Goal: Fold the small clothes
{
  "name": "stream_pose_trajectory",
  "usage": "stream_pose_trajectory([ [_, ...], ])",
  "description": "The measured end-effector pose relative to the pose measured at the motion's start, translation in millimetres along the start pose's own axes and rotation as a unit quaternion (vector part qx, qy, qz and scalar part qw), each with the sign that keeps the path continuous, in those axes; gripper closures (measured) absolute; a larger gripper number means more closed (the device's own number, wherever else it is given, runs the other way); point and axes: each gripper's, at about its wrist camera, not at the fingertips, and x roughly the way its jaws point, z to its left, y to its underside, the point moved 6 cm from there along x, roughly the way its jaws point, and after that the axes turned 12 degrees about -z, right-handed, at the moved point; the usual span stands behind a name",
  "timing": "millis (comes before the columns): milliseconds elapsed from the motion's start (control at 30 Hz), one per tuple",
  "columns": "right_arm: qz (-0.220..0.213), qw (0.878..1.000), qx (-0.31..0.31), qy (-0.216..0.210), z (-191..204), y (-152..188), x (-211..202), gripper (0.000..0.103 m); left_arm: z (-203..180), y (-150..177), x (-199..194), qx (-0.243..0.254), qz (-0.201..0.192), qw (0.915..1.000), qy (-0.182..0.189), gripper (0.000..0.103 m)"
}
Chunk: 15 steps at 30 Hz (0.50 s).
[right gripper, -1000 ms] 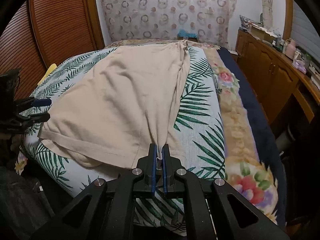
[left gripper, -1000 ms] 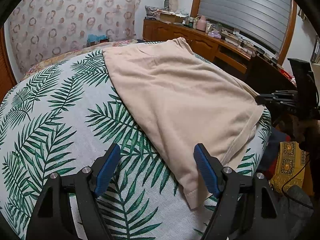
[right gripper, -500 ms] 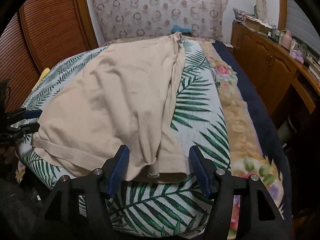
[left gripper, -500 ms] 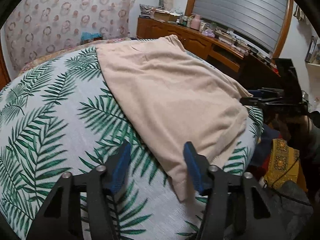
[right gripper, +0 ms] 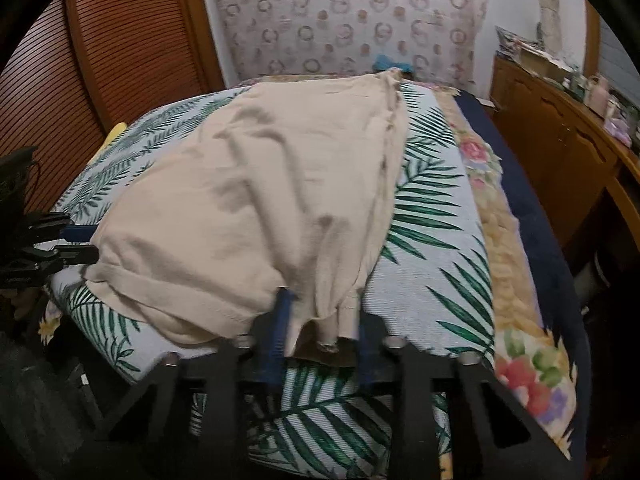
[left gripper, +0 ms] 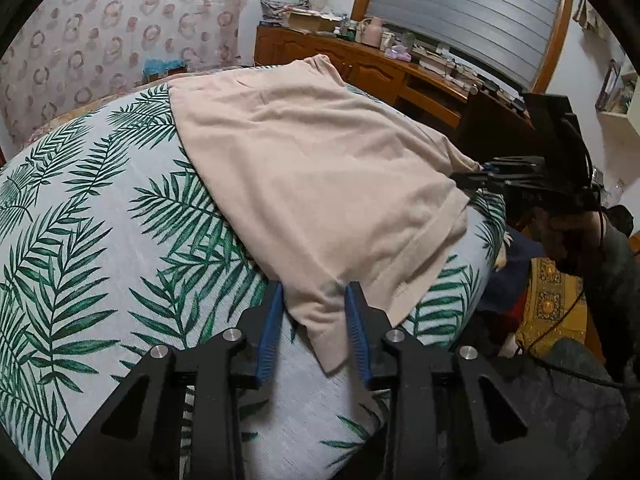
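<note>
Left tongs (left gripper: 314, 322) part-open astride beige garment (left gripper: 320, 168) corner; right tongs (right gripper: 320, 334) likewise; no legible writing.

A garment (left gripper: 304, 184) lies spread on the bedspread (left gripper: 92, 240), reaching from the near edge to the far end. In the left wrist view the left gripper (left gripper: 314, 320) sits at the near edge with a garment corner between its fingers; the right gripper (left gripper: 486, 172) is at the garment's right corner. A cabinet (left gripper: 360, 68) stands far right, behind the bed. In the right wrist view a quilt (right gripper: 508, 240) lies right of the bedspread, a slatted door (right gripper: 80, 92) to the left.
</note>
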Motion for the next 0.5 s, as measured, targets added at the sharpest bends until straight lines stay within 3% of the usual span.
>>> stream_pose_trajectory([
  [167, -0.009, 1.000, 0.005, -0.018, -2, 0, -4, 0.094, -3, -1, -1, 0.001, 0.008, 0.9999, 0.009, 0.094],
  [300, -0.048, 0.998, 0.025, -0.030, -7, -12, -17, 0.095, -2, -24, -9, -0.007, -0.024, 0.9996, 0.015, 0.096],
  [500, -0.114, 0.992, 0.037, -0.038, -15, -54, -30, 0.095, 22, -87, -13, -0.008, -0.086, 0.9962, -0.014, 0.096],
])
